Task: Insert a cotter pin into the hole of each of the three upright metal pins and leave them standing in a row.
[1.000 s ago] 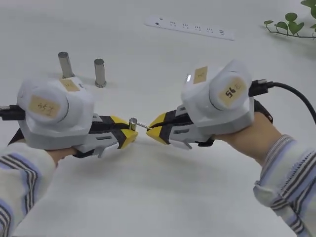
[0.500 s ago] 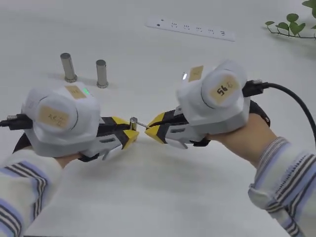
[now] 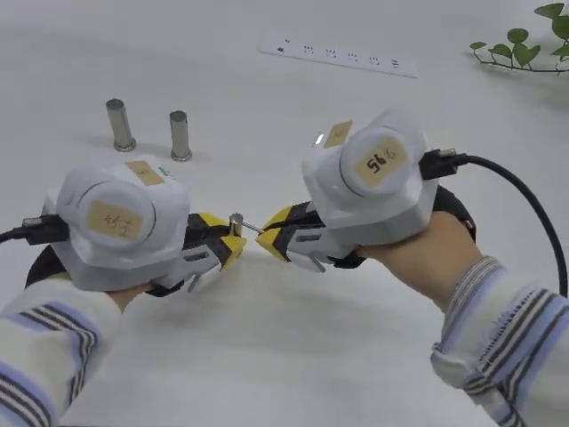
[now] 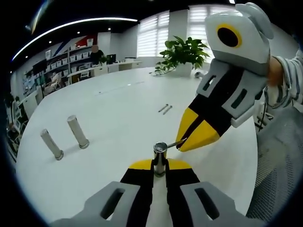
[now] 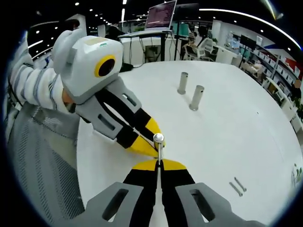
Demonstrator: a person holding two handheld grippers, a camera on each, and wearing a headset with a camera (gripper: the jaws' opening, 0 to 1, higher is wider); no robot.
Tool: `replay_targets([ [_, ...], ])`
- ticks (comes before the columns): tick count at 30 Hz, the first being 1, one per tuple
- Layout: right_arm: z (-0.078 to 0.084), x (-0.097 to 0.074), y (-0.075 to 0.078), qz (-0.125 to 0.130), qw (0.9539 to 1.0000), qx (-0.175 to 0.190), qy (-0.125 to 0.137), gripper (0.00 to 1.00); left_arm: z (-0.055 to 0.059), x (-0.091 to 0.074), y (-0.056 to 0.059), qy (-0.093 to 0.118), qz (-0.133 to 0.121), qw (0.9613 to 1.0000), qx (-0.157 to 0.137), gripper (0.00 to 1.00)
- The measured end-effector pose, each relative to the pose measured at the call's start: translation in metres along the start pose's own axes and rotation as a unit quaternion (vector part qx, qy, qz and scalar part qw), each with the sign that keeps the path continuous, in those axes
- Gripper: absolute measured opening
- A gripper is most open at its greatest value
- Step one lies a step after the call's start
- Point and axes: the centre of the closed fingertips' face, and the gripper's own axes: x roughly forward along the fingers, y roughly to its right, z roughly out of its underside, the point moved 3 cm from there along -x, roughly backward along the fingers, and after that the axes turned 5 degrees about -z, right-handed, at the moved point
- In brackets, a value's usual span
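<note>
Metal pin [image 4: 160, 158] pinched upright between left gripper [image 4: 160, 166] jaws. Cotter pin [image 4: 176, 143] clamped in right gripper [image 5: 160, 165] jaws, tip brought against pin's head; entry into hole cannot be told. Two other pins [image 3: 180, 135] stood well apart behind.

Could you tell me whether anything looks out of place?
Nothing stands out: two grey metal pins stand upright on the table; the left gripper holds a third pin upright, the right gripper's thin cotter pin at its top.
</note>
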Motion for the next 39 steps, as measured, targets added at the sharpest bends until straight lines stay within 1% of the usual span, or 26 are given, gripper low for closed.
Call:
replay_targets([
  [2, 0.0, 0.0, -0.001, 0.001, 1.0, -0.003, -0.004, 0.03, 0.0, 0.0, 0.0, -0.001, 0.0, 1.0, 0.005, 0.07],
  [3, 0.0, 0.0, -0.001, 0.003, 0.9999, -0.01, -0.008, 0.03, 0.0, 0.0, 0.0, -0.002, -0.001, 1.0, 0.006, 0.07],
  [5, -0.001, -0.001, -0.002, 0.006, 0.9998, -0.015, -0.009, 0.03, 0.0, 0.0, 0.001, -0.002, -0.001, 0.9999, 0.013, 0.07],
  [11, 0.0, -0.004, -0.002, 0.008, 0.9998, -0.015, -0.006, 0.03, 0.0, 0.0, 0.002, -0.002, -0.003, 1.0, 0.005, 0.07],
  [17, -0.001, -0.003, -0.002, 0.008, 1.0, -0.005, -0.003, 0.03, 0.0, -0.001, 0.003, -0.008, -0.01, 0.9999, -0.003, 0.07],
  [18, -0.002, -0.003, -0.002, 0.008, 0.9999, -0.005, -0.004, 0.03, 0.0, -0.001, 0.003, -0.009, -0.011, 0.9999, -0.003, 0.07],
  [21, -0.002, -0.003, -0.005, 0.01, 0.9996, -0.022, -0.017, 0.03, 0.0, 0.0, 0.004, -0.01, -0.013, 0.9999, 0.002, 0.07],
  [23, -0.003, -0.004, -0.005, 0.01, 0.9994, -0.028, -0.017, 0.03, -0.001, 0.0, 0.004, -0.009, -0.013, 0.9999, 0.001, 0.07],
  [26, -0.002, -0.003, -0.003, 0.011, 0.9995, -0.023, -0.018, 0.03, -0.001, 0.001, 0.005, -0.009, -0.015, 0.9998, -0.004, 0.07],
  [28, -0.003, -0.002, -0.001, 0.011, 0.9998, -0.009, -0.011, 0.03, -0.002, 0.002, 0.005, -0.01, -0.014, 0.9998, -0.008, 0.07],
  [29, -0.003, 0.0, -0.001, 0.01, 0.9999, -0.008, -0.011, 0.03, -0.002, 0.002, 0.006, -0.01, -0.013, 0.9999, -0.004, 0.07],
  [31, -0.004, 0.002, -0.002, 0.013, 0.9997, -0.016, -0.013, 0.03, -0.003, 0.003, 0.007, -0.013, -0.013, 0.9998, 0.003, 0.07],
  [36, -0.005, 0.004, 0.0, 0.015, 0.9998, -0.013, -0.009, 0.03, -0.003, 0.004, 0.007, -0.015, -0.013, 0.9998, 0.0, 0.07],
  [38, -0.007, 0.005, 0.001, 0.014, 0.9998, -0.014, 0.001, 0.04, -0.003, 0.004, 0.007, -0.015, -0.013, 0.9998, -0.003, 0.07],
  [39, -0.01, 0.007, 0.001, 0.011, 0.9996, -0.019, 0.016, 0.04, -0.003, 0.004, 0.007, -0.015, -0.013, 0.9998, -0.008, 0.07],
])
